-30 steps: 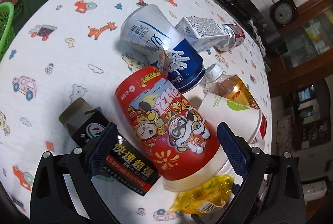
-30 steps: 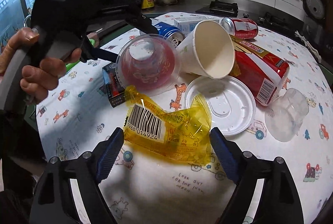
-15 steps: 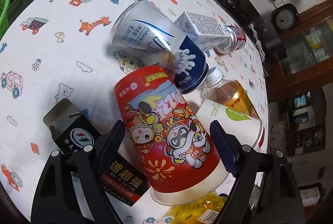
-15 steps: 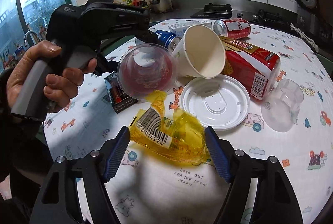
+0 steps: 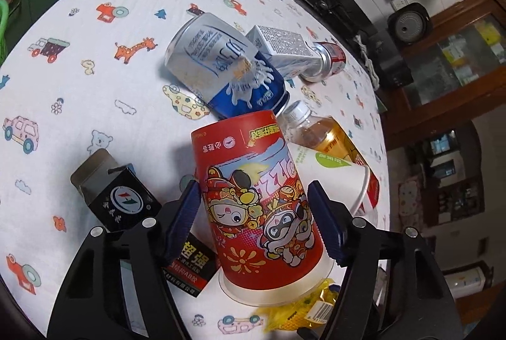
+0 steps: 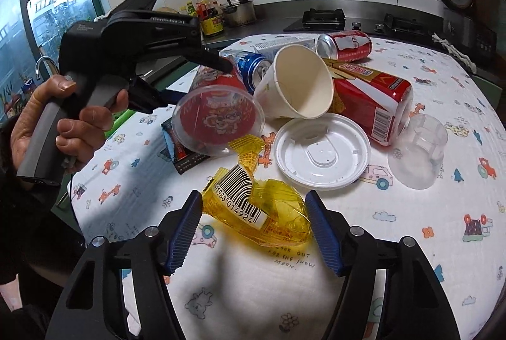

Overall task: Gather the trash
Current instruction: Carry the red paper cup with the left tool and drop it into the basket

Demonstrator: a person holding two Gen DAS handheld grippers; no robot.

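1. Left tongs [image 5: 254, 221]: the tall red cartoon-printed paper cup [image 5: 253, 197] is pinched between the blue pads; the jaws have just been closing onto it. The cup is tilted, its clear-lidded mouth toward the camera.
2. In the right wrist view the same cup [image 6: 218, 115] is seen gripped by the left tongs, which are held in a hand [image 6: 60, 125].
3. Right tongs [image 6: 254, 232]: the crumpled yellow plastic wrapper with a barcode [image 6: 253, 207] is caught between the pads; the jaws have just been closing on it. Whether it is lifted off the desk cannot be told.
4. Trash left on the cartoon-print cloth of the desk [image 6: 411, 245]: white plastic lid [image 6: 322, 150], white paper cup on its side [image 6: 297, 84], red snack canister [image 6: 373, 100], clear plastic cup [image 6: 417, 150], red soda can [image 6: 344, 44], blue-silver can [image 5: 224, 68], black carton [image 5: 126, 201].
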